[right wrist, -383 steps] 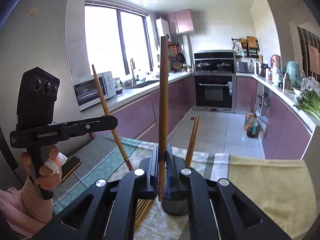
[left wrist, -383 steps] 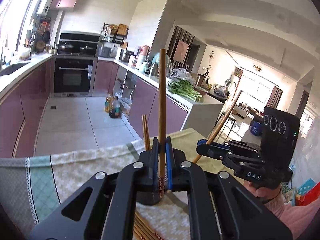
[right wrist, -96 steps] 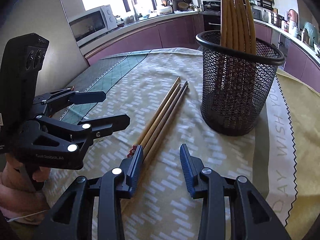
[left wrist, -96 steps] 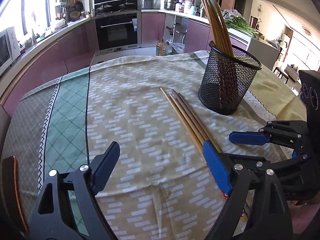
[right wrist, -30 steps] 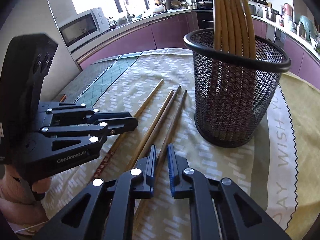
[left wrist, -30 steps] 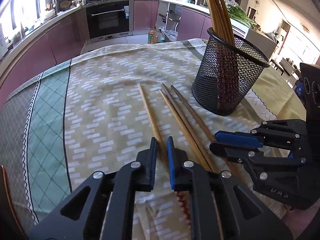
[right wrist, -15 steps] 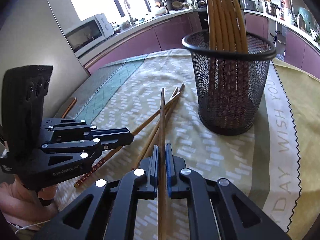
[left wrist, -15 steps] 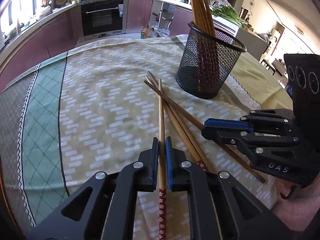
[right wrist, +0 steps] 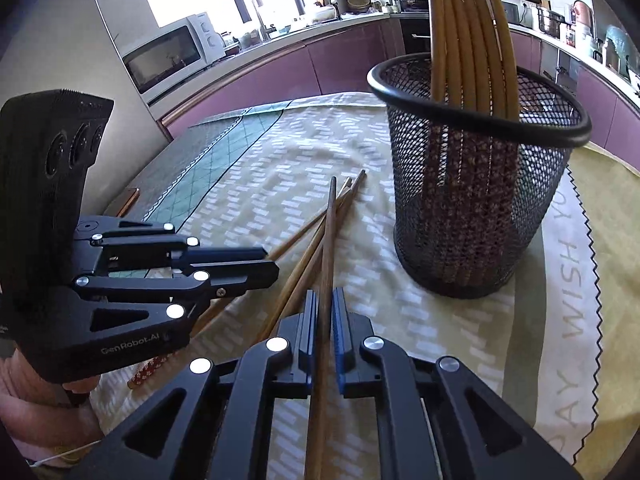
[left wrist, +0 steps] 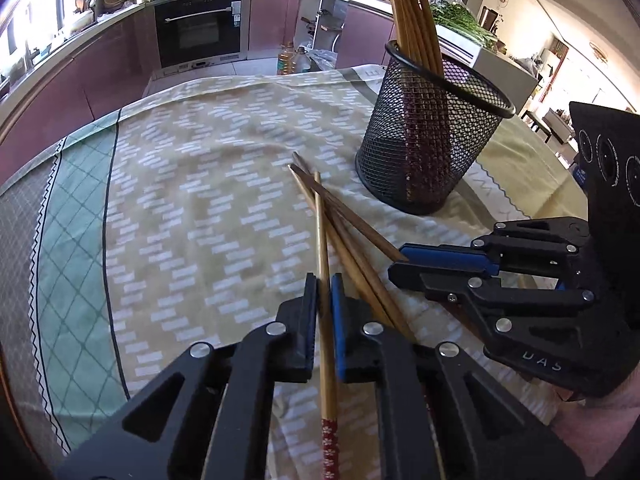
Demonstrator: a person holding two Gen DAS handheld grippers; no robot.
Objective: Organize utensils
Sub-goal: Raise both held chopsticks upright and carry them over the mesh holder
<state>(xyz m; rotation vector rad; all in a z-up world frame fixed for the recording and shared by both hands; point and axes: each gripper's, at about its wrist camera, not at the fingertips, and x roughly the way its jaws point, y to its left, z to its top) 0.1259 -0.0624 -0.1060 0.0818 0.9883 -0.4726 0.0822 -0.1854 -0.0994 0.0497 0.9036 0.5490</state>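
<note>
My left gripper [left wrist: 324, 284] is shut on a pale wooden chopstick [left wrist: 320, 224] with a red patterned end; its far tip rests among the others. My right gripper [right wrist: 325, 298] is shut on a darker chopstick [right wrist: 330, 232] that points towards the black mesh holder [right wrist: 472, 208]. The two held sticks cross over two loose chopsticks [left wrist: 352, 248] lying on the cloth. In the left wrist view the right gripper [left wrist: 404, 260] is at the right, and the mesh holder [left wrist: 428, 140] has several chopsticks standing in it. The left gripper [right wrist: 272, 266] shows at the left of the right wrist view.
A yellow patterned tablecloth [left wrist: 200, 200] with a green checked band [left wrist: 76, 240] covers the table. A brown flat object [right wrist: 128, 200] lies near the table's left edge. Purple kitchen cabinets and an oven stand beyond the table.
A second ago both grippers were low over sticks lying nearly side by side. Now each held stick has swung across the two loose ones, and the sticks form a crossing bundle.
</note>
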